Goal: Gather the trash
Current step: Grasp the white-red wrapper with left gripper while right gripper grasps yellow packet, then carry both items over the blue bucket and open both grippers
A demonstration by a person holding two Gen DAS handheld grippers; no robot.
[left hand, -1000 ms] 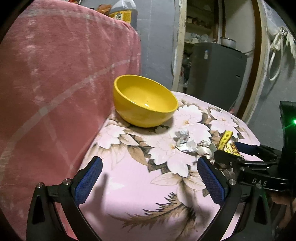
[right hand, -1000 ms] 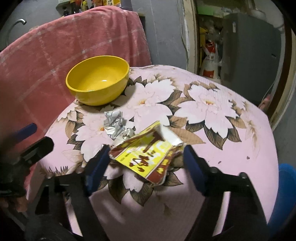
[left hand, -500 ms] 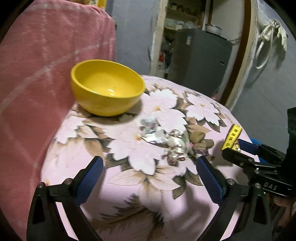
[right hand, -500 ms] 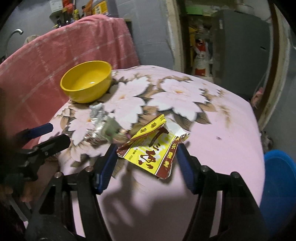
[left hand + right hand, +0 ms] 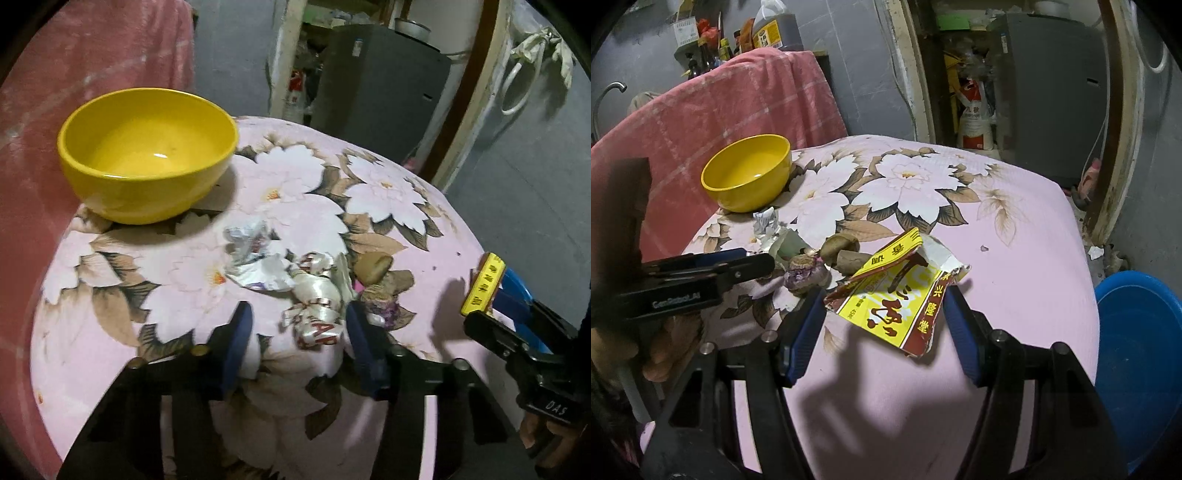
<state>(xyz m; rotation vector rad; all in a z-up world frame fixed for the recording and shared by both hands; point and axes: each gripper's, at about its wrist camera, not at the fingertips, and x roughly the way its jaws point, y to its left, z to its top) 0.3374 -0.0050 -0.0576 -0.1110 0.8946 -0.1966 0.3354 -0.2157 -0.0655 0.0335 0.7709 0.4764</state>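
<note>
- Crinkled white wrapper (image 5: 316, 314) (near the table's (image 5: 1015, 236) front edge) sits between my left hand-held gripper's (image 5: 295, 343) closing jaws, right pad touching.
- Yellow packet (image 5: 897, 295) is clamped in my right hand-held gripper (image 5: 882, 332), above the table.

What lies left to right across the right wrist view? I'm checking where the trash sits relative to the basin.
Yellow bowl → crumpled silver wrapper → purple scrap → yellow-and-red packet → blue basin.
</note>
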